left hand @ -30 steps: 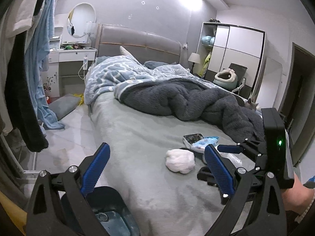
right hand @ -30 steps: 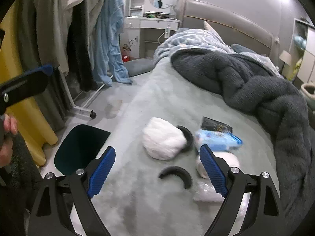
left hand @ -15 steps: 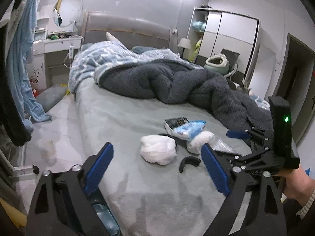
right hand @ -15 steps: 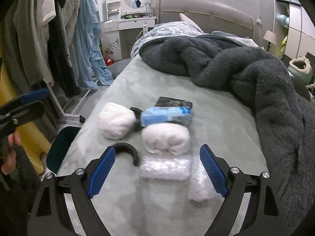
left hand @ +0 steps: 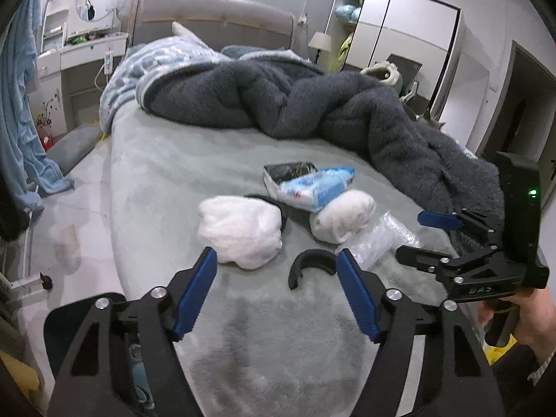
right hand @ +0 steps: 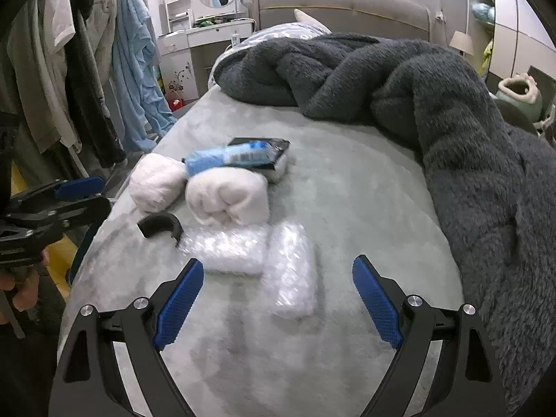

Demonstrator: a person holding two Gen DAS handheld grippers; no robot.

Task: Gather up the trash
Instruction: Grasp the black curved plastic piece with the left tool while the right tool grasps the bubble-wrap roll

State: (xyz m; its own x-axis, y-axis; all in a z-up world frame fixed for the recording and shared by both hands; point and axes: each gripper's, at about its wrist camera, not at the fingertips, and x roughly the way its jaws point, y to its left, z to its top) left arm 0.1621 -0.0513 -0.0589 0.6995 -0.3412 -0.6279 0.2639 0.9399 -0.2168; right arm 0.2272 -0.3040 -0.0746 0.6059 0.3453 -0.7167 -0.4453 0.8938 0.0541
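Note:
Trash lies in a cluster on the grey bed [left hand: 166, 160]: two white wads [left hand: 239, 231] [left hand: 342, 215], a blue-white packet [left hand: 316, 186] on a dark packet [left hand: 288, 170], a black curved plastic piece [left hand: 311, 264] and clear bubble wrap [left hand: 378, 238]. My left gripper [left hand: 276, 288] is open, just short of the curved piece and the near wad. In the right wrist view my right gripper [right hand: 274, 299] is open over the bubble wrap [right hand: 264, 253], with the wads [right hand: 227, 199] [right hand: 156, 182], packet [right hand: 226, 156] and curved piece [right hand: 160, 226] beyond.
A dark bin [left hand: 80, 319] stands on the floor at the bed's left edge. A dark fleece blanket [right hand: 434, 104] fills the bed's far and right side. Clothes hang on a rack [right hand: 69, 69] at left. A dresser [left hand: 80, 52] and wardrobe [left hand: 399, 27] stand behind.
Both grippers have swung right and moved closer over the trash cluster. The bubble wrap has come between the right gripper's fingers. Both stay open and empty.

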